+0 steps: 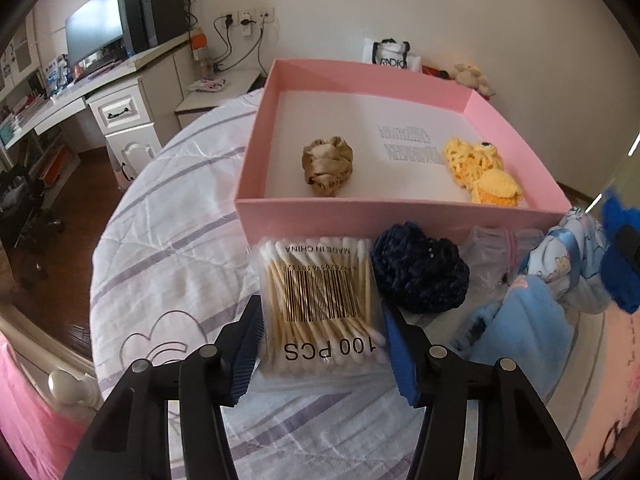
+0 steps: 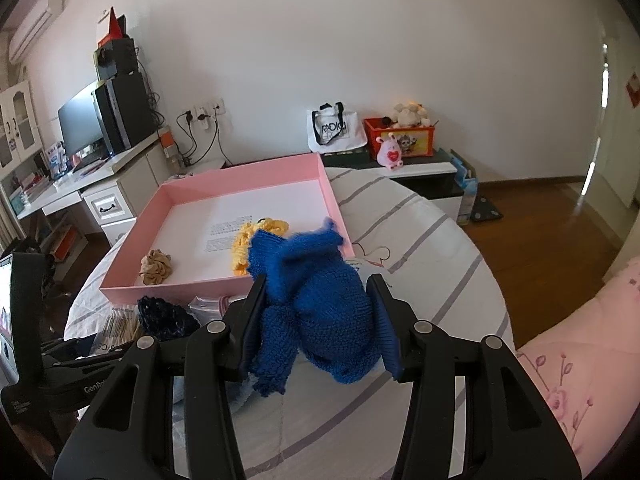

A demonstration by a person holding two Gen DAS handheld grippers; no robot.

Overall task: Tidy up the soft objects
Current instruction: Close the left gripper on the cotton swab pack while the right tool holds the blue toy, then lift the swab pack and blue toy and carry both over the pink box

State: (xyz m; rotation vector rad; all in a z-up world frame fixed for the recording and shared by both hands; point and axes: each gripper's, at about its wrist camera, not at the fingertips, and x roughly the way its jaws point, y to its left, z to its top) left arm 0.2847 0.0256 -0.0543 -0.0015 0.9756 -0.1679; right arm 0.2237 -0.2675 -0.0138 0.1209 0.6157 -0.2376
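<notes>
Left gripper (image 1: 320, 344) clamps a crinkly cotton-swab packet (image 1: 320, 304) at the pink box's (image 1: 360, 216) near edge — right gripper (image 2: 316, 320) squeezes a nubby blue knit (image 2: 320, 300) over the quilted bedspread (image 2: 420, 248).

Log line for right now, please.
left gripper: shut on swab pack | right gripper: shut on blue knit | pink box: tan scrunchie, yellow crochet inside
</notes>
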